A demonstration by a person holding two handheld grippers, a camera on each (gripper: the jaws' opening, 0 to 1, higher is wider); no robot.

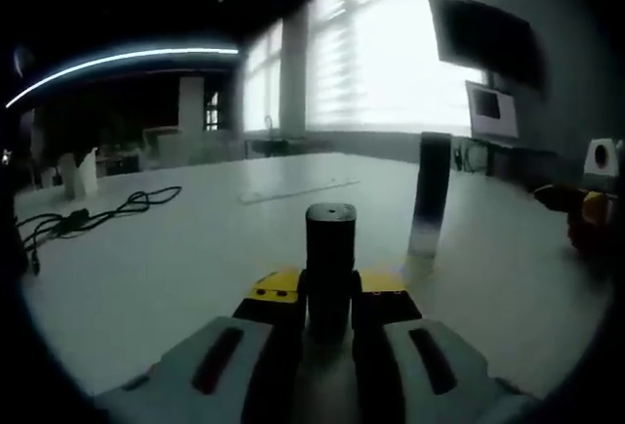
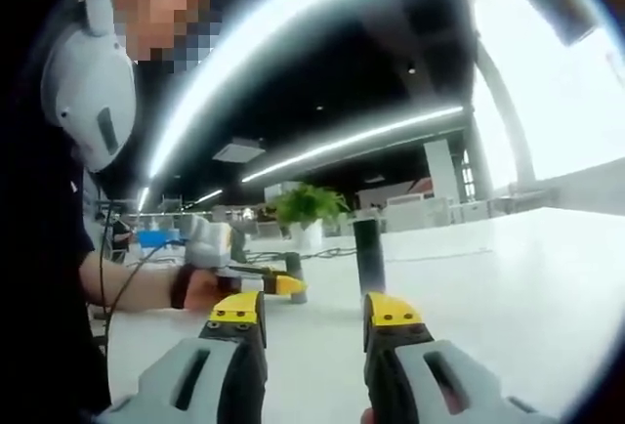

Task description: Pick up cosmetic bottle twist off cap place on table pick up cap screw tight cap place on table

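My left gripper (image 1: 330, 289) is shut on a short dark cosmetic bottle (image 1: 330, 248), held upright just above the white table (image 1: 195, 268). A tall dark cylinder (image 1: 430, 194), seemingly the cap, stands on the table to its right and farther off. In the right gripper view that tall cylinder (image 2: 368, 253) stands ahead of my right gripper (image 2: 314, 312), whose jaws are open with nothing between them. The left gripper (image 2: 262, 282) comes in from the left there, holding the small bottle (image 2: 295, 287). The right gripper (image 1: 586, 217) peeks in at the right edge of the left gripper view.
Black cables (image 1: 88, 217) and a white object (image 1: 78, 175) lie at the table's far left. Monitors (image 1: 483, 38) hang by the bright windows. A potted plant (image 2: 305, 211) stands beyond the table. The person (image 2: 59, 248) is at the left of the right gripper view.
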